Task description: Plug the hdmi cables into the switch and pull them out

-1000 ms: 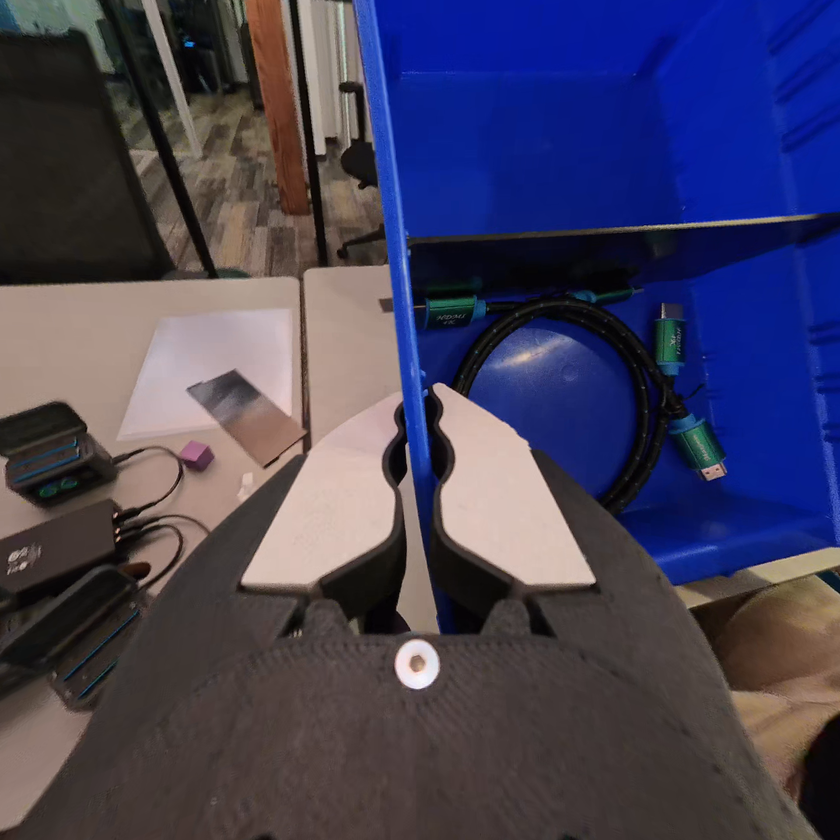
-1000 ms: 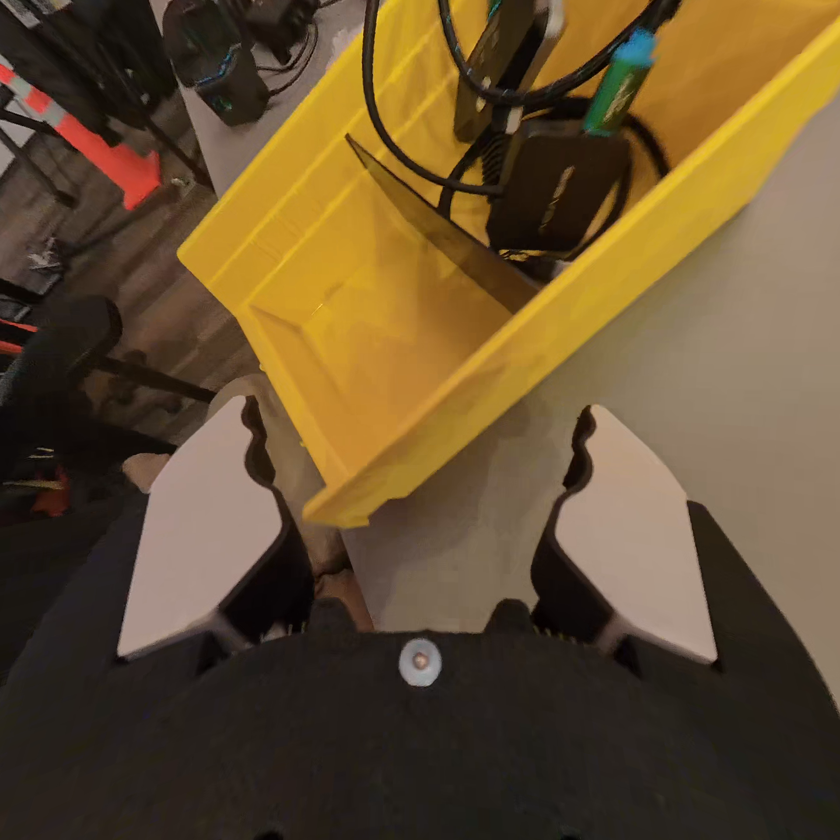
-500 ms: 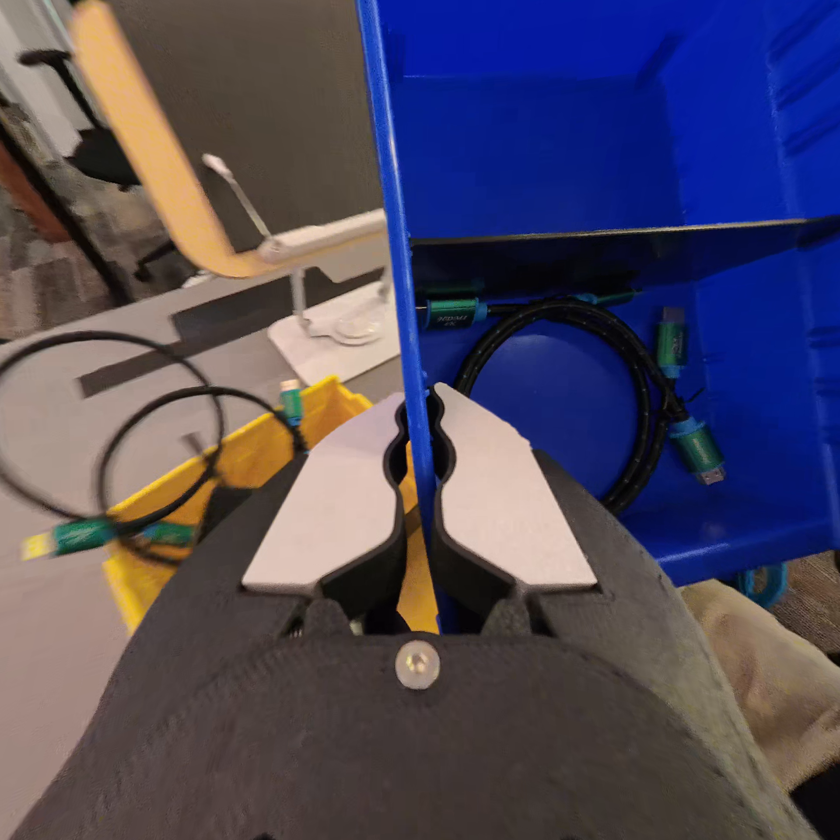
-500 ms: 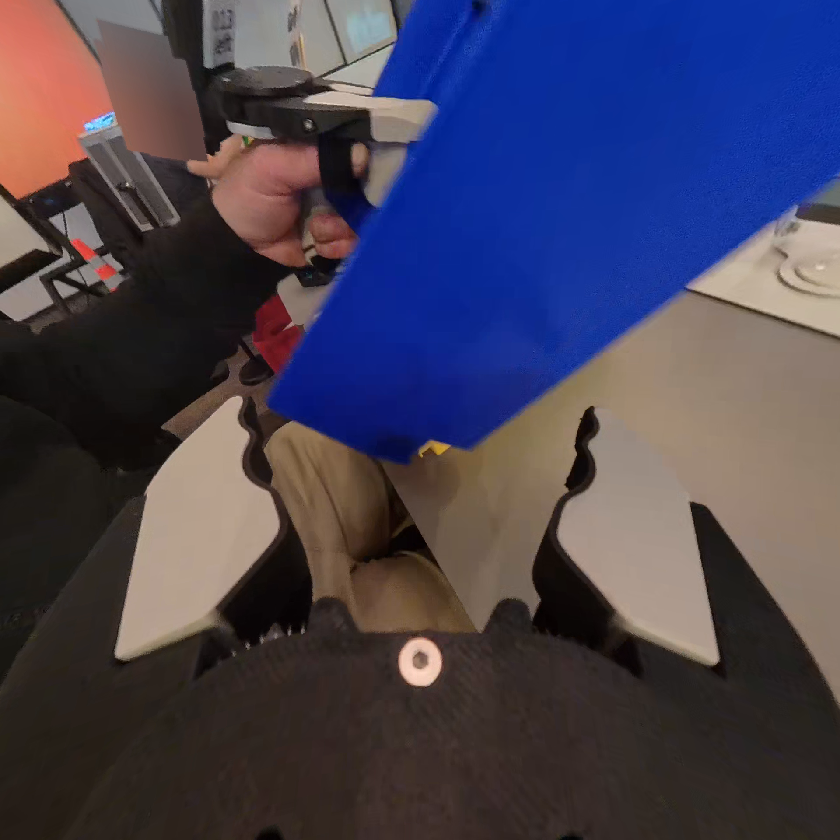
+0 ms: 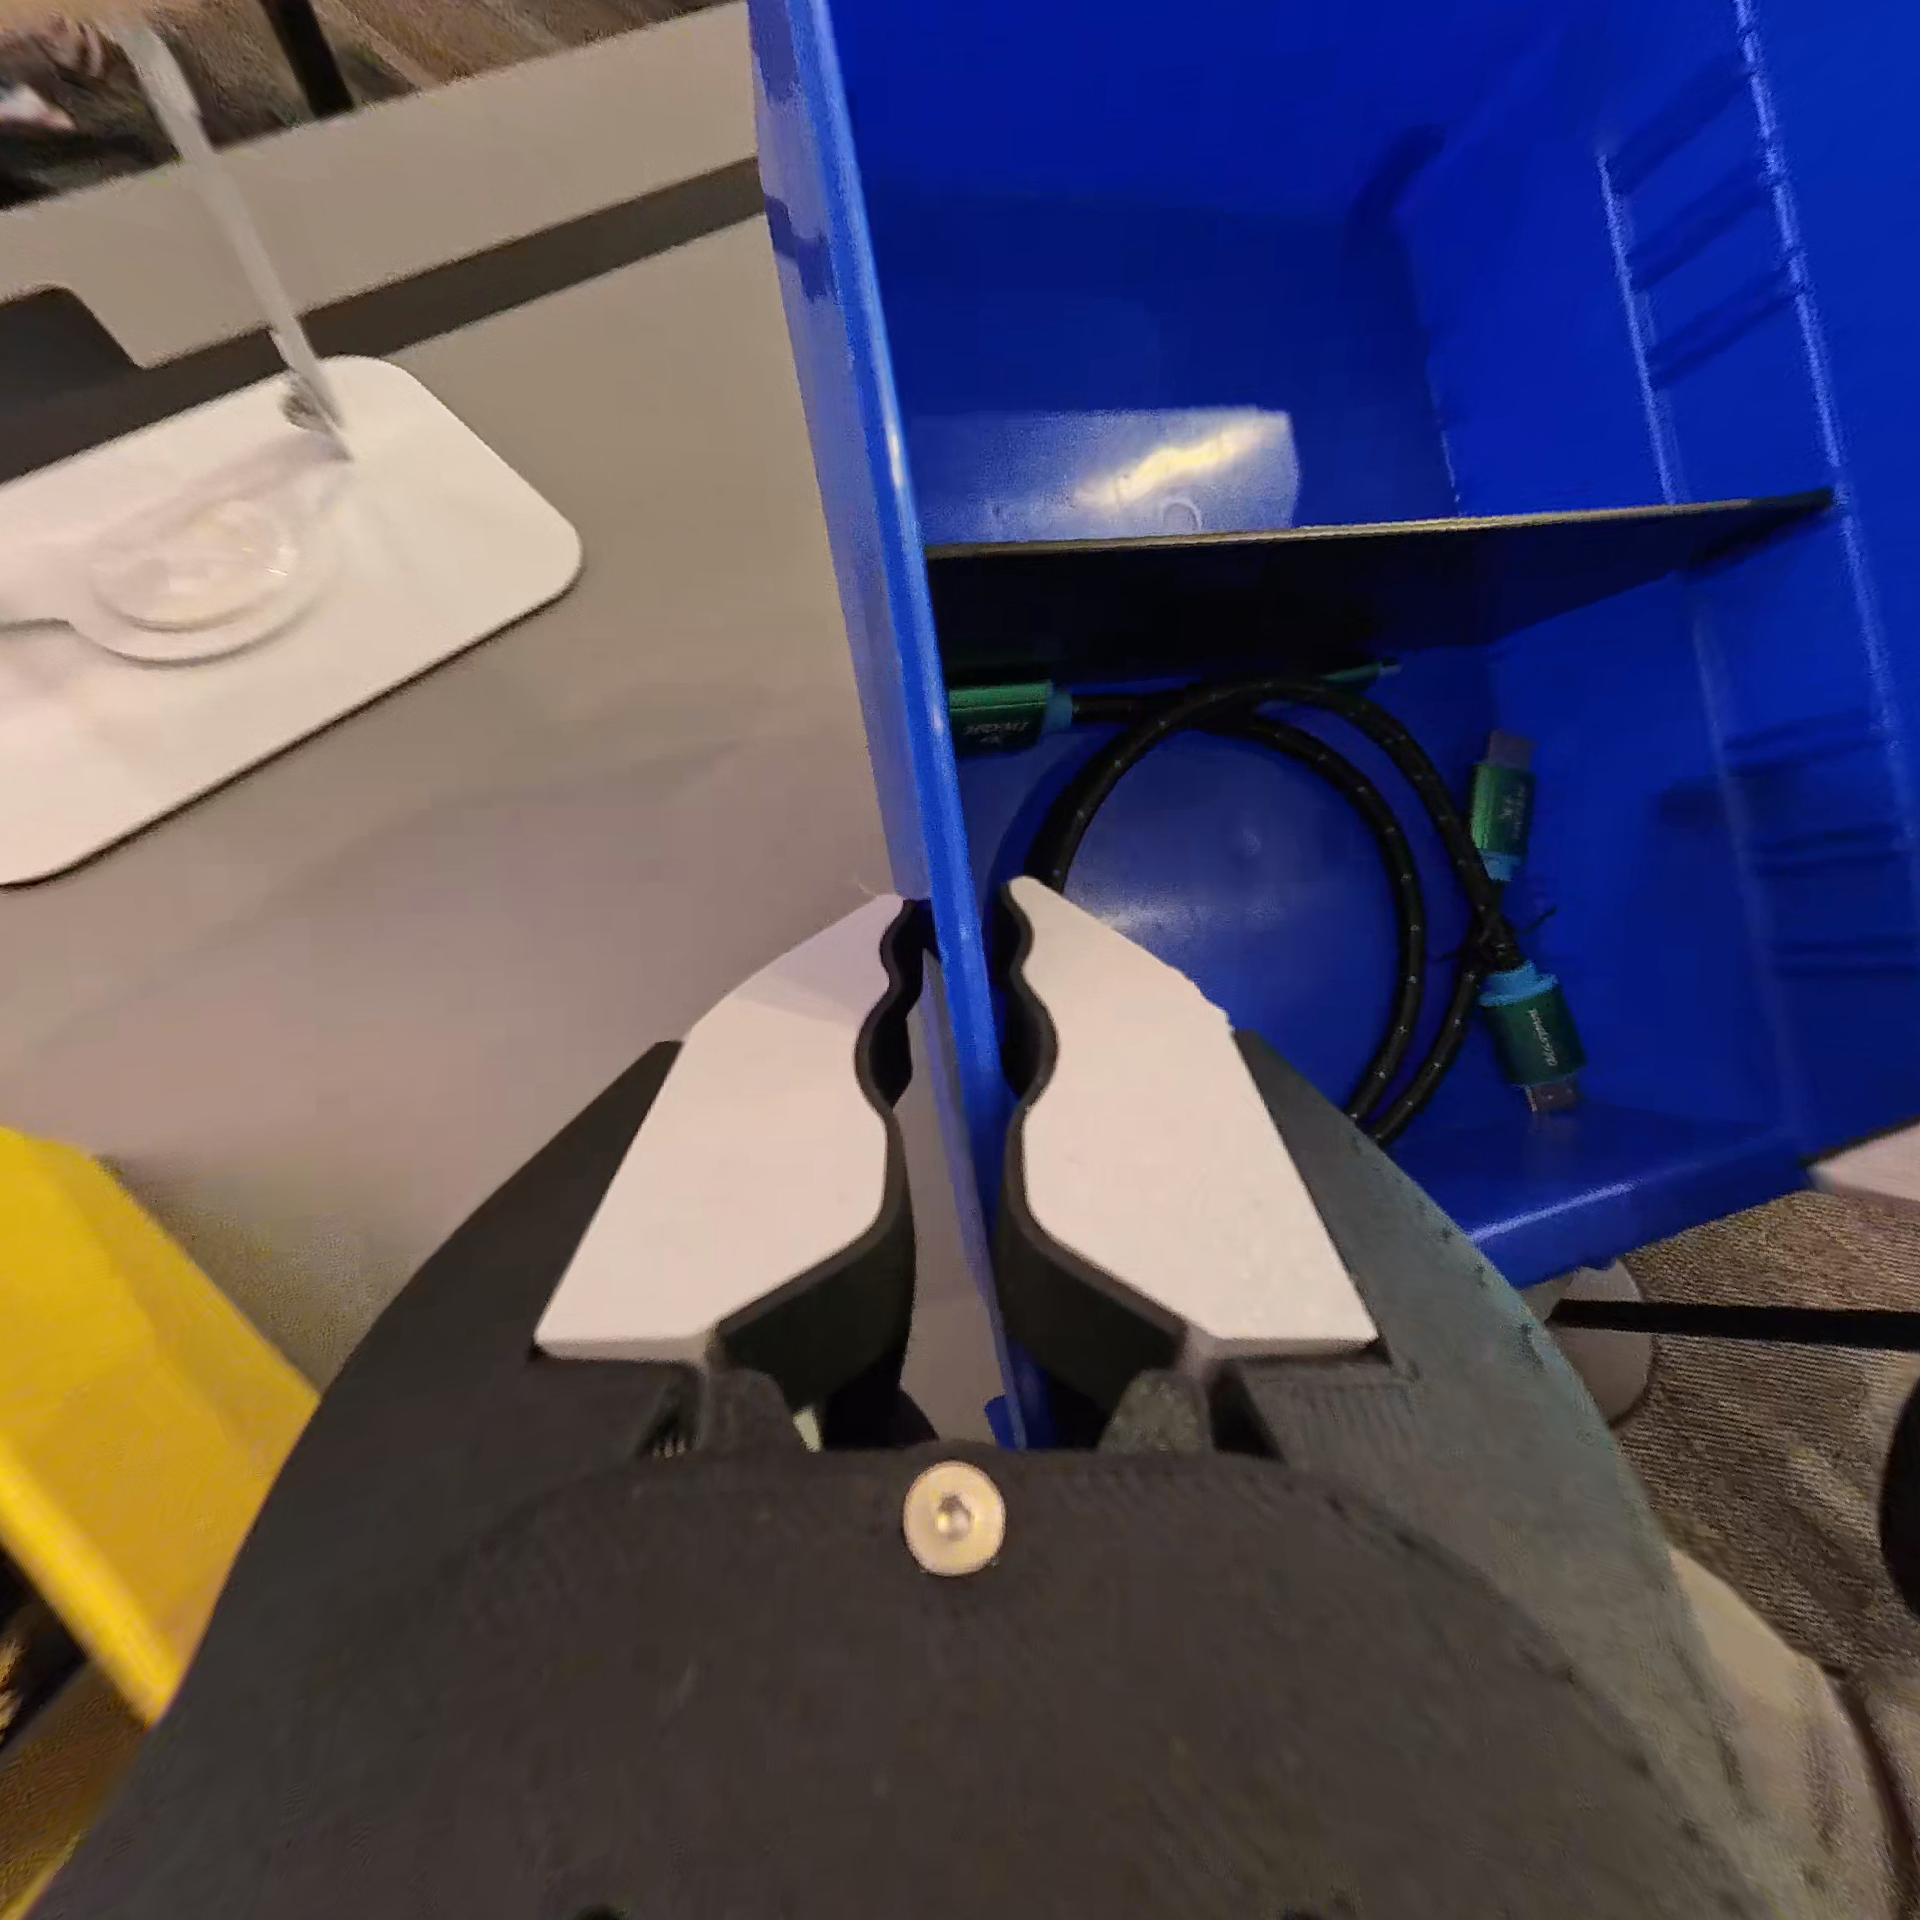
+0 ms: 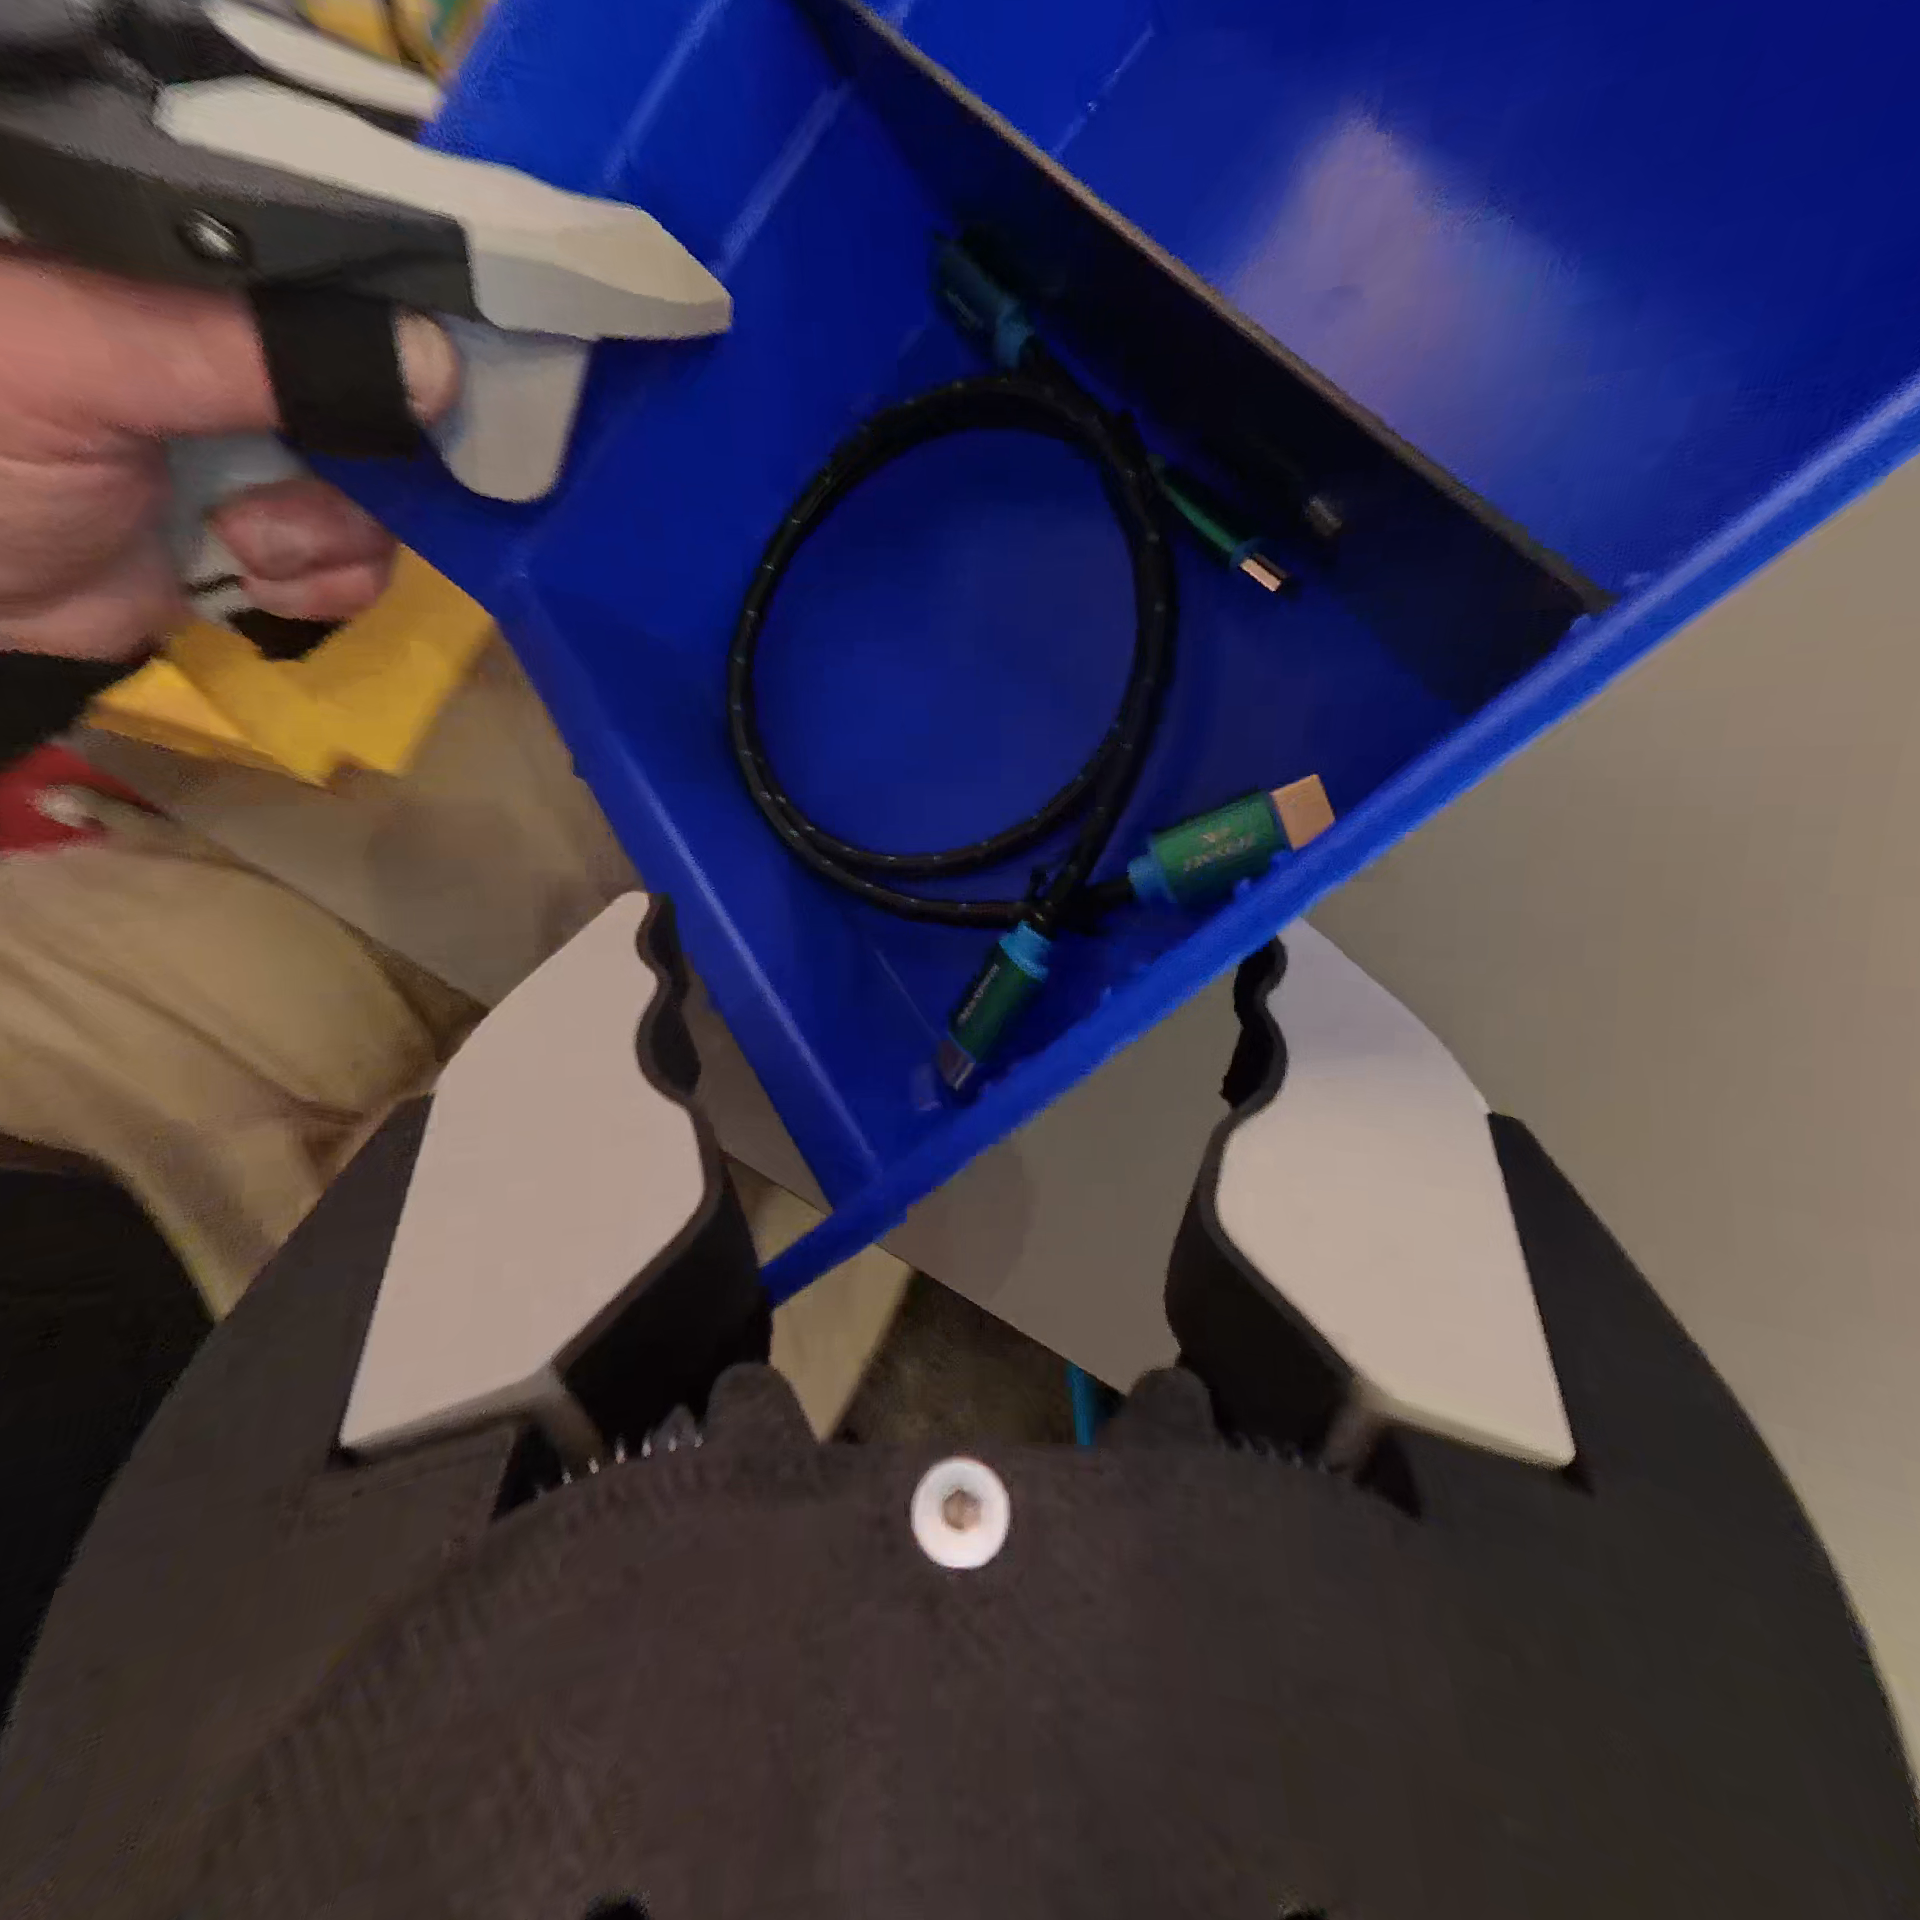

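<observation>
My left gripper is shut on the side wall of a blue bin and holds the bin tilted over the grey table. In the bin's near compartment lies a coiled black braided HDMI cable with green plugs. A black divider splits the bin. In the right wrist view my right gripper is open and empty, its fingers astride the bin's near corner. The cable and a green plug show there. The left gripper, held by a hand, grips the bin's far wall. No switch is visible.
A yellow bin sits at the lower left and also shows in the right wrist view. A white stand base lies on the grey table. The table's edge runs under the blue bin; the floor shows beyond it. Across from one pair of fingers to the other is roughly 15 cm.
My left gripper carried the blue bin sideways over the yellow bin. The right view went from the yellow bin to the blue bin's underside, then to its open inside. The right gripper stayed open.
</observation>
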Available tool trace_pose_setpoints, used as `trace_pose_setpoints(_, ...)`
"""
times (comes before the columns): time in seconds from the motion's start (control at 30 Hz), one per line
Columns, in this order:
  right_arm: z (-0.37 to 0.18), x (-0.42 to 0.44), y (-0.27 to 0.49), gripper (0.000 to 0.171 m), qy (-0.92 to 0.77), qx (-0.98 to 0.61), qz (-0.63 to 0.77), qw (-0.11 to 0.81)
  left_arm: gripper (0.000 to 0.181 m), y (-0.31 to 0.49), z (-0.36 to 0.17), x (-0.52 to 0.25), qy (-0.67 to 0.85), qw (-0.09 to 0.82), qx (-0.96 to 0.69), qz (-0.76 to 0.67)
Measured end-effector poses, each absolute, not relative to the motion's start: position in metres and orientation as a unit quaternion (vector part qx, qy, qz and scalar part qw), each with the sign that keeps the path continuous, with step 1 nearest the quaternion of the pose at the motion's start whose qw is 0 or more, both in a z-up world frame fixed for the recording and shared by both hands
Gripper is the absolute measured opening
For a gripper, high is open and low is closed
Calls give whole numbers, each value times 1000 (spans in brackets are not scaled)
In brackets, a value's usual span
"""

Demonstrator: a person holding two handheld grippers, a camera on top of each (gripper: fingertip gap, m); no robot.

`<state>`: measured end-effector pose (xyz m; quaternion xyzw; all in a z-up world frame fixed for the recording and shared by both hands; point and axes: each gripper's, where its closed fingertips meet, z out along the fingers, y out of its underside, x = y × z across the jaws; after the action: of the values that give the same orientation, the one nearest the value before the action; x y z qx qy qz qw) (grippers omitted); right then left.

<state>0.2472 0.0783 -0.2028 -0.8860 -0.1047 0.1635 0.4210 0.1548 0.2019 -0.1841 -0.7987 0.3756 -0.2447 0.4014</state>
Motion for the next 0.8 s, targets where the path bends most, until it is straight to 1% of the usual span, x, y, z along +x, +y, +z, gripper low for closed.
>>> trace_pose_setpoints(0.07,-219,259,77,98,-112,-908,122,386,14,199,-193,165,367,394,-804,-253)
trace_pose_setpoints(0.17,-241,275,74,91,-109,-929,112,335,24,188,-202,176,393,360,-810,-246)
trace_pose_setpoints(0.27,-242,288,77,80,-94,-934,118,324,34,184,-206,184,394,349,-813,-249)
trace_pose_setpoints(0.4,-244,316,78,66,-101,-954,65,276,49,167,-226,197,400,314,-819,-267)
trace_pose_setpoints(0.53,-248,338,77,50,-93,-967,52,233,70,143,-241,209,400,262,-821,-312)
trace_pose_setpoints(0.63,-247,349,82,36,-75,-967,68,233,81,130,-240,209,442,246,-812,-290)
trace_pose_setpoints(0.8,-248,378,89,15,-54,-968,56,238,76,124,-187,185,475,321,-774,-268)
